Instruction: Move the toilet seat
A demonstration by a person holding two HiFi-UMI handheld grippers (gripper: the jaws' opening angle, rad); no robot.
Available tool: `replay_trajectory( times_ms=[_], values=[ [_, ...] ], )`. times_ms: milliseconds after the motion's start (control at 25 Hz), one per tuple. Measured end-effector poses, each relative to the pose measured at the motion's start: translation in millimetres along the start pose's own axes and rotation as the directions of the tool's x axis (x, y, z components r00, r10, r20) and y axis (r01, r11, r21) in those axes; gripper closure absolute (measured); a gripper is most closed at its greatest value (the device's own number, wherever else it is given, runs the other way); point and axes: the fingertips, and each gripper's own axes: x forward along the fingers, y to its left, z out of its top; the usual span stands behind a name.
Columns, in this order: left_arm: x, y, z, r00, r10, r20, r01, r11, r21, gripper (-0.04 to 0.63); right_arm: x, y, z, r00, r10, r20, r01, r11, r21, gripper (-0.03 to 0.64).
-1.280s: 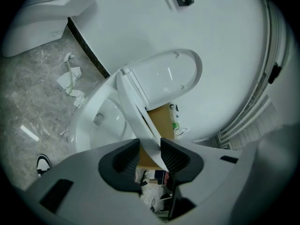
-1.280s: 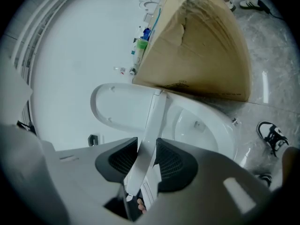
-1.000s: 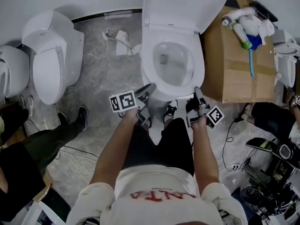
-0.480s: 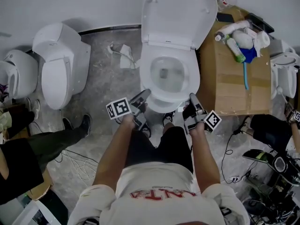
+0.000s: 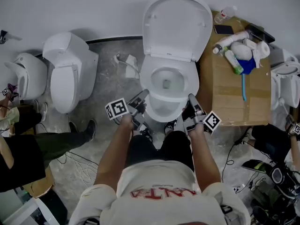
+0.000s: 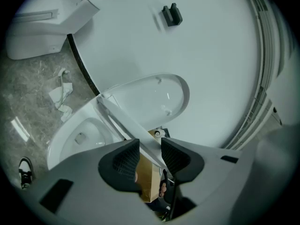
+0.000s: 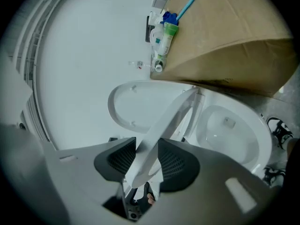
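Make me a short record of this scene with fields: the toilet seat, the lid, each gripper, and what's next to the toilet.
toilet seat: partly raised, tilted up off the bowl
lid: fully up
left gripper: shut on the seat's edge
right gripper: on the opposite edge, seat between its jaws, which have just been opening
beside toilet: cardboard box with bottles on top

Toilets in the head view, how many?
4: open toilet at centre, closed toilet left of it, third toilet at far left, fourth toilet at right edge, partly cropped; others possibly hidden.
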Motion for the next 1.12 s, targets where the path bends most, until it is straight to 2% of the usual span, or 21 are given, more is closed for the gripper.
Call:
replay_trajectory(
  times_ms=[240,440,640,1120],
  values=[
    [16,-27,25,0.999,-0.002,0.049,0.002,1.0,-0.004,0.451,24,27,21,1.0,0.019,-0.002,-0.019,0.999,0.027,0.468],
    [33,-46,52,0.994,-0.019,0.103,0.016,0.999,0.031,0.454,50,52,41,0.998,0.053,-0.014,-0.053,0.998,0.046,0.462],
    [49,-60,72,0.988,-0.052,0.148,0.051,0.999,0.009,0.459,71,70,60,0.997,0.08,-0.002,-0.08,0.996,0.047,0.46],
    [86,-85,118,0.993,-0.095,0.064,0.093,0.995,0.031,0.472,113,97,98,0.986,0.138,0.097,-0.145,0.987,0.064,0.457]
  ],
)
